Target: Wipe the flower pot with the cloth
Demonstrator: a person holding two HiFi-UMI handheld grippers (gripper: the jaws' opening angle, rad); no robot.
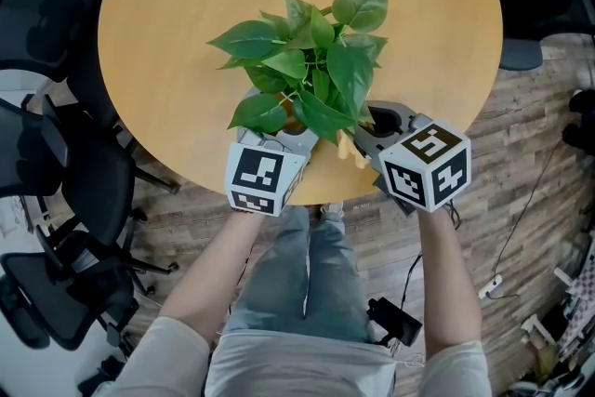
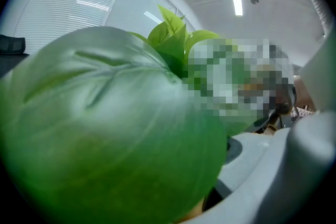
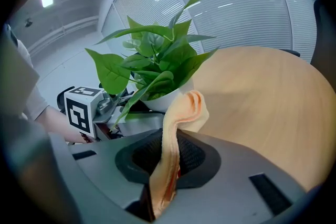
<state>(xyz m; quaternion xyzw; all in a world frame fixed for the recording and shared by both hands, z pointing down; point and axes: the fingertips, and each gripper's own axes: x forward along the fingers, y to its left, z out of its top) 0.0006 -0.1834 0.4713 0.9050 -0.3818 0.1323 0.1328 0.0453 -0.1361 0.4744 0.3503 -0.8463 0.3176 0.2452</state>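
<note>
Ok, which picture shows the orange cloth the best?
The right gripper view: the cloth is pinched in the jaws and reaches up toward the white pot. The head view shows only a small end of it under the leaves. The left gripper view shows none: a big leaf fills it.

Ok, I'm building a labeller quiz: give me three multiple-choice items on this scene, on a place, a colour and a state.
1. Where does the potted plant stand? A) at the table's near edge B) at its far edge C) on the floor
2. What colour is the cloth? A) blue B) pale orange C) black
3. The right tool is A) open B) shut on a leaf C) shut on the cloth
Answers: 1 A, head view shows it by the person; 2 B, it shows orange; 3 C, its jaws pinch it.
</note>
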